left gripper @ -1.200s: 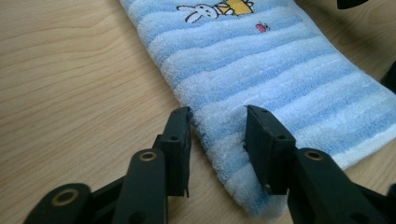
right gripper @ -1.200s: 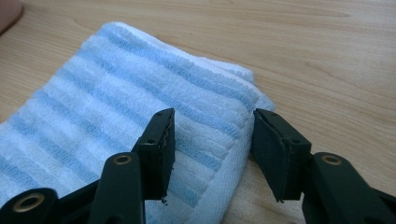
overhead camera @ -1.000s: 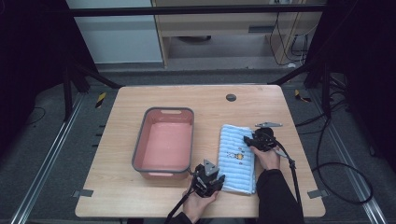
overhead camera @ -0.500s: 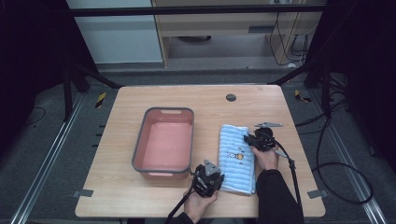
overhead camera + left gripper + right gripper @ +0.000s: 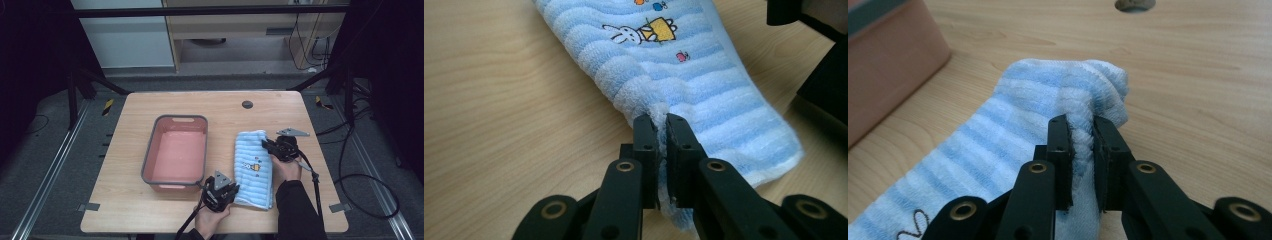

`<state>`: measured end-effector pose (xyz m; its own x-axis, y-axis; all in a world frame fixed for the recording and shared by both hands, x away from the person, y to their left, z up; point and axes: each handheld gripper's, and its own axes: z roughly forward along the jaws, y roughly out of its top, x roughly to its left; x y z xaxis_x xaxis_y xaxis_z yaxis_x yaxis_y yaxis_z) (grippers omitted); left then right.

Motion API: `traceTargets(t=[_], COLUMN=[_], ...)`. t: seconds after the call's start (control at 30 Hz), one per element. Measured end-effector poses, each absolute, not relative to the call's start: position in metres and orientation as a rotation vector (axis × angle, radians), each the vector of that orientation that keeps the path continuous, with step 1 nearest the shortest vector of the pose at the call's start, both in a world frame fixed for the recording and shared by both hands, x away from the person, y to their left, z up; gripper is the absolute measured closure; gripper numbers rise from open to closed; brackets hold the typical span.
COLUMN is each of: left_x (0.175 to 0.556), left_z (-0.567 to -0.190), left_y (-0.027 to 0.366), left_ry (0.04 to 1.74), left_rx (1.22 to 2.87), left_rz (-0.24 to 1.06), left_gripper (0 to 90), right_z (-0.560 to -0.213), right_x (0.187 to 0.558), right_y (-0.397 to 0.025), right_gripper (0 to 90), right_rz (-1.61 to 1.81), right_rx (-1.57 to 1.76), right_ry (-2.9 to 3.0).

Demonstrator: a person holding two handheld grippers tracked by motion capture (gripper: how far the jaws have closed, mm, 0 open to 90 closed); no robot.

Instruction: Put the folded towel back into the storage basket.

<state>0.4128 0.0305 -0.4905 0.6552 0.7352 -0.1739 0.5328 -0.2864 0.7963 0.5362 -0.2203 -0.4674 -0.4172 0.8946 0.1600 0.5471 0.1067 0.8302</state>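
While the pink basin at the left of the wooden table stands with nothing in it, a folded blue-striped towel lies just to its right, flat on the tabletop and near the person's edge. The left gripper sits at the towel's near left corner; in the left gripper view its jaws are pressed together on a fold of the terry edge, the cartoon print lying farther up the cloth. Across the towel, the right gripper bites the far right edge, its jaws likewise clamped on a bunched ridge of fabric in the right gripper view, with the basin's wall off to one side and the table's cable hole beyond. Both grasps look secure, and the cloth appears already folded into a narrow strip. By the look of it, the gripping stage is complete, while the carrying stage has not begun: the towel rests fully on the wood, apart from the basin. What seems left is to lift both corners together and either fold the strip again or swing it leftward into the basin.
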Motion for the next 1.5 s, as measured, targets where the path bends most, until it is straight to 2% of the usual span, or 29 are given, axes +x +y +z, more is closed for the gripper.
traceTargets(t=[0.37, 0.87, 1.2, 1.5], left_x=[0.407, 0.404, 0.406, 0.407], left_z=[-0.446, -0.409, -0.387, -0.371], left_y=[0.041, 0.060, 0.082, 0.105], left_ry=[0.912, 0.872, 0.881, 0.896], left_rx=[1.942, 1.914, 1.895, 1.885], left_rz=[0.356, 0.404, 0.429, 0.484], left_gripper=[84.9, 85.0, 85.0, 85.0], right_z=[-0.431, -0.385, -0.355, -0.344], right_x=[0.524, 0.513, 0.517, 0.523], right_y=[-0.216, -0.205, -0.182, -0.157], right_gripper=[80.1, 80.0, 80.0, 80.0], right_rz=[1.282, 1.341, 1.366, 1.375], right_rx=[1.328, 1.244, 1.196, 1.173], right_ry=[1.935, 1.869, 1.869, 1.872])
